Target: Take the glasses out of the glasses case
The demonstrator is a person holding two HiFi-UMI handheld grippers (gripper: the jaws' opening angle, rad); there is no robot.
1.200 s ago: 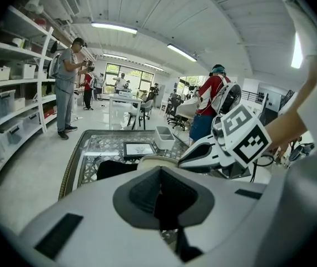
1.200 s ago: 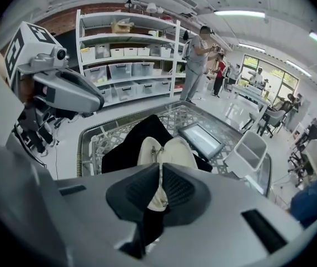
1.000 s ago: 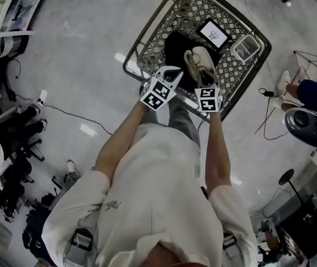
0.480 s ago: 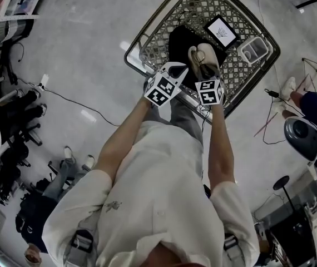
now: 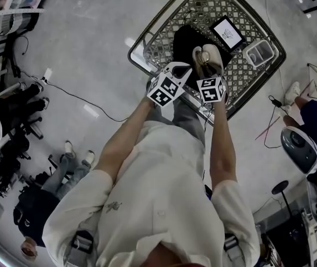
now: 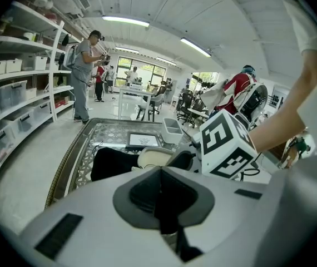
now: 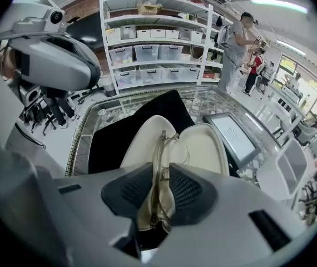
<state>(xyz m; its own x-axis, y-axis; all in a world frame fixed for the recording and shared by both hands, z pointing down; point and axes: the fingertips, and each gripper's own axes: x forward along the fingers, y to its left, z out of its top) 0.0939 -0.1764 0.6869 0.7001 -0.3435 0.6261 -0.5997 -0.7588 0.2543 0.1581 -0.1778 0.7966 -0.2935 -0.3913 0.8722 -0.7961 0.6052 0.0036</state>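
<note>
An open cream glasses case [image 7: 203, 143] lies on a black cloth [image 7: 114, 138] on the lattice-topped table [image 5: 153, 32]. Thin-framed glasses [image 7: 162, 149] stick out over the case's two halves. My right gripper [image 7: 159, 191] is shut on their near end. In the head view the case [image 5: 207, 56] sits just beyond the right gripper [image 5: 208, 74]. My left gripper [image 6: 159, 191] is shut with nothing in it. It hovers to the left of the case [image 6: 154, 157], beside the right gripper's marker cube [image 6: 225, 143].
A framed tablet [image 5: 228, 33] and a clear plastic tub [image 5: 260, 53] stand on the table beyond the case. Shelves with storage boxes [image 7: 153, 52] line one side. People [image 6: 83, 74] stand further back, and cables run across the floor [image 5: 75, 102].
The head view has drifted slightly. Both grippers stay at the near end of the case, the right one a little closer over it.
</note>
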